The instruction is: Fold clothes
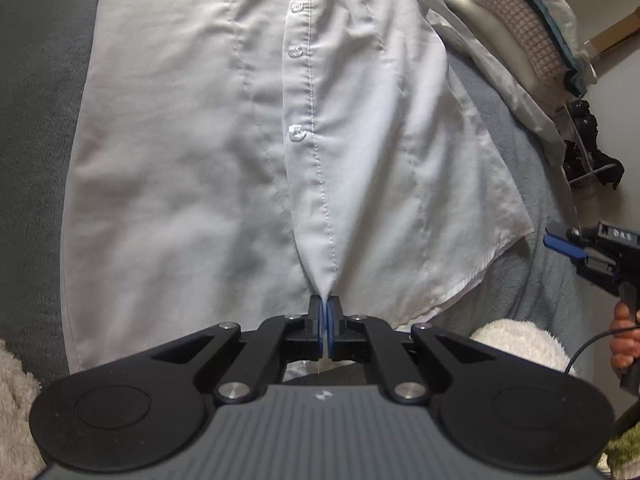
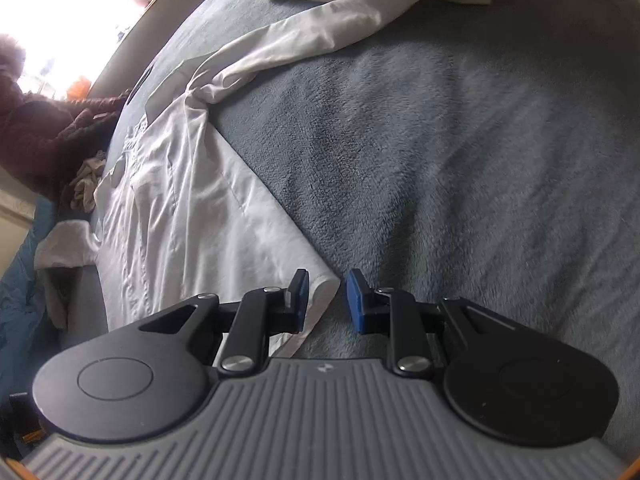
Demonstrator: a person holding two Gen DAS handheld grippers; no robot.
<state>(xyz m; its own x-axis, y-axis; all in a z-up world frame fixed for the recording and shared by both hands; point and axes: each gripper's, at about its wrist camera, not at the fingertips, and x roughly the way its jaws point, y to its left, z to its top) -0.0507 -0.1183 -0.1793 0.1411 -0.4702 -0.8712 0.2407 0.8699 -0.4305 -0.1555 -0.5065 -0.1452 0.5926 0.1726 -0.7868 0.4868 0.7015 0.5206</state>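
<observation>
Left hand-held gripper point(image 1: 324, 312) pinching white shirt point(image 1: 240, 140) hem, right hand-held gripper point(image 2: 328, 300) parted at corner

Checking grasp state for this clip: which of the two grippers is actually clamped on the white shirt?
The left gripper: its blue pads are shut on the white shirt at the hem. The right gripper is open, with only the shirt's corner between its pads.
</observation>
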